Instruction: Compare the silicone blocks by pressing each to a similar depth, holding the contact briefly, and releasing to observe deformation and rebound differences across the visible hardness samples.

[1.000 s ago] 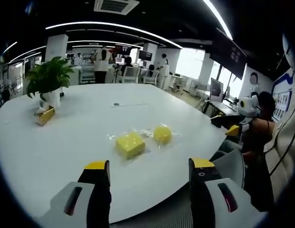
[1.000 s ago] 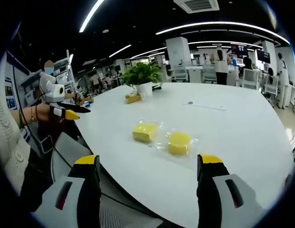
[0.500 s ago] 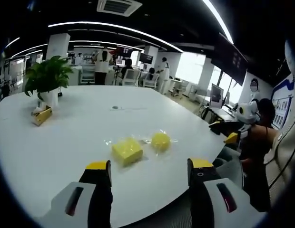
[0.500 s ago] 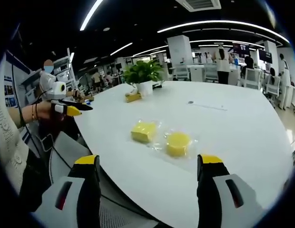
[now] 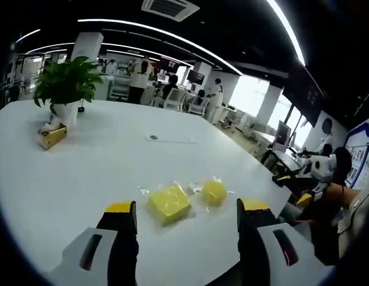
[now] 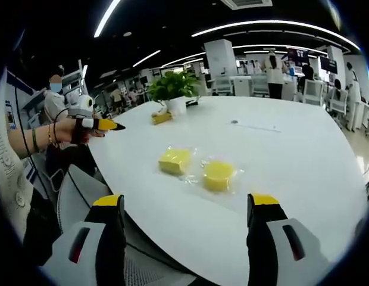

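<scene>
Both grippers — left (image 5: 187,215), right (image 6: 187,208) — jaws apart, hover w/ yellow square silicone block (image 5: 169,203) & round one (image 5: 213,192) bagged on white table (image 5: 83,161), unpressed.

Items I log on the white table (image 5: 83,173): potted plant (image 5: 64,89) at its far edge, small yellow box (image 5: 52,136) just beside the pot; people standing well beyond the plant.
</scene>
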The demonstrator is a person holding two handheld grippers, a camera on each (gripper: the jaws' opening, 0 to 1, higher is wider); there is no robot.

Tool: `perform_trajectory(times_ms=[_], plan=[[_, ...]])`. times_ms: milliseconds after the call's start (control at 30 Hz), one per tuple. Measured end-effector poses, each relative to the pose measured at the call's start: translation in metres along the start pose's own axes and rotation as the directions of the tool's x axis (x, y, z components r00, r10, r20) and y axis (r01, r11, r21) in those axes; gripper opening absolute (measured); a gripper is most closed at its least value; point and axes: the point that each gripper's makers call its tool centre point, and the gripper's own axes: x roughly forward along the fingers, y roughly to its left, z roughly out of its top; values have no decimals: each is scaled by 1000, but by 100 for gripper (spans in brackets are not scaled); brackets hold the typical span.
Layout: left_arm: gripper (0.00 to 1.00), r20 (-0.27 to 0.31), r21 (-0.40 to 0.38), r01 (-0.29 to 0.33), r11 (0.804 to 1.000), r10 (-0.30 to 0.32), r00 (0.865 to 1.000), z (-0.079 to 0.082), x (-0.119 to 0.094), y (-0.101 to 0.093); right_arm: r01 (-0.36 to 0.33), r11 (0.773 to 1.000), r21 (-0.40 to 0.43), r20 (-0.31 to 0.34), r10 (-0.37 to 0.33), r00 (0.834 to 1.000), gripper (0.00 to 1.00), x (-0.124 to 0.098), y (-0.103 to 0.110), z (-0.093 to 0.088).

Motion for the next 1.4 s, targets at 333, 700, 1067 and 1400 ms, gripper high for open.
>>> perform_trajectory(times_ms=[333,700,1067,1400], plan=[[68,-19,-70,41,997,-42,999,5,41,13,38,999,15,-25,-38,999,79,5,-14,0],[67,-37,-130,49,990,-55,998,3,73,24,66,997,35,-46,-64,997,79,13,-25,1],[62,-70,-203,62,977,-78,994,-8,108,46,84,995,46,-68,-80,994,78,18,-35,-1],[59,-115,-231,74,970,-103,988,-23,138,71,94,994,48,-96,-89,991,76,21,-38,-6]])
